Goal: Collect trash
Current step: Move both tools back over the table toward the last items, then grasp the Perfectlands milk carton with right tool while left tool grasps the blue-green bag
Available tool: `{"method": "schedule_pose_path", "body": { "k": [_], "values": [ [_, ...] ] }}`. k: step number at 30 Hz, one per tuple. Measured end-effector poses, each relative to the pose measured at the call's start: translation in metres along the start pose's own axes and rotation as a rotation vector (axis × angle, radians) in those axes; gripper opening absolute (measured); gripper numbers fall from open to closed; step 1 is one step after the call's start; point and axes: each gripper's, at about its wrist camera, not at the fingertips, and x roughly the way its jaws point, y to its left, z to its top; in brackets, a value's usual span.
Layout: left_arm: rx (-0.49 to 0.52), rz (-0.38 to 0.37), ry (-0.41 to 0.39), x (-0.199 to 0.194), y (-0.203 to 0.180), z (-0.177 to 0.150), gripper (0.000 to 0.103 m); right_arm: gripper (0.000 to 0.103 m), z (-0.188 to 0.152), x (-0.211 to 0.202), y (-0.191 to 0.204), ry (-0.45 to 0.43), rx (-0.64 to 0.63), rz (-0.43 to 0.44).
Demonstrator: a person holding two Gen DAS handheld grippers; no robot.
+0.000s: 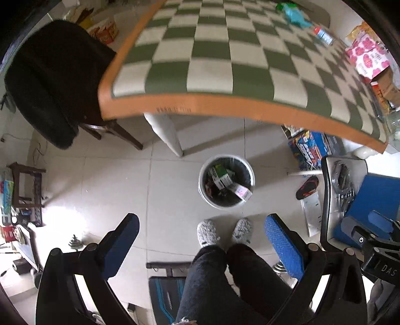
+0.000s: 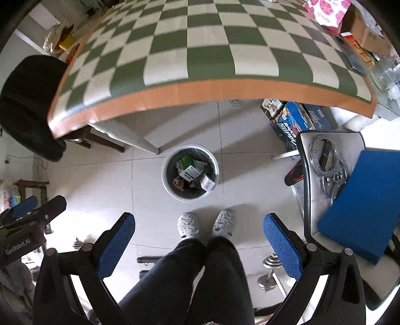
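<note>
Blue, dimpled rubber pads line the black plastic fingers of the left gripper (image 1: 202, 240), whose jaws stand spread wide with nothing between them but the floor below; the right gripper (image 2: 198, 237) is spread just as wide and is likewise empty, touching nothing. Both hang above the person's legs (image 2: 200, 280) in dark trousers and a pair of fuzzy grey slippers (image 1: 208, 232) planted on pale glossy floor tiles (image 2: 105, 180). Just ahead of the slippers stands a round white wastebasket (image 1: 226, 183) with a dark liner, already holding trash: small printed cartons and crumpled wrappers piled loosely inside. Beyond it rises a table (image 1: 200, 50) covered in a green-and-cream chequered cloth with an orange border, carried on pale tapered legs. Far across the cloth lie a crumpled teal wrapper (image 1: 296, 15) and a small plastic bottle (image 1: 323, 33), well apart from the bin, with a pink-flowered box (image 1: 367, 55) near the table's right edge. A black padded chair (image 1: 47, 80) sits at the left corner, and a flat blue foam block (image 2: 360, 205) rests on a white stool to the right.
</note>
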Motion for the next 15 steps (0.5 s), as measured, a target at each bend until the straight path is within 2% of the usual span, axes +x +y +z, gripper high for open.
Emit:
{"method": "schedule_pose_path", "body": {
  "k": [4, 8, 12, 15],
  "values": [
    [0.000, 0.021, -0.063, -0.028, 0.000, 0.021, 0.103, 0.103, 0.018, -0.026, -0.001, -0.024, 0.044, 0.051],
    [-0.020, 0.048, -0.128, -0.043, -0.008, 0.062, 0.103, 0.103, 0.056, -0.043, -0.013, -0.056, 0.121, 0.102],
    [-0.031, 0.074, -0.178, -0.052, -0.025, 0.120, 0.103, 0.103, 0.114, -0.058, -0.036, -0.104, 0.156, 0.107],
    [-0.030, 0.077, -0.190, -0.049, -0.048, 0.169, 0.103, 0.103, 0.176, -0.068, -0.063, -0.126, 0.155, 0.082]
  ]
}}
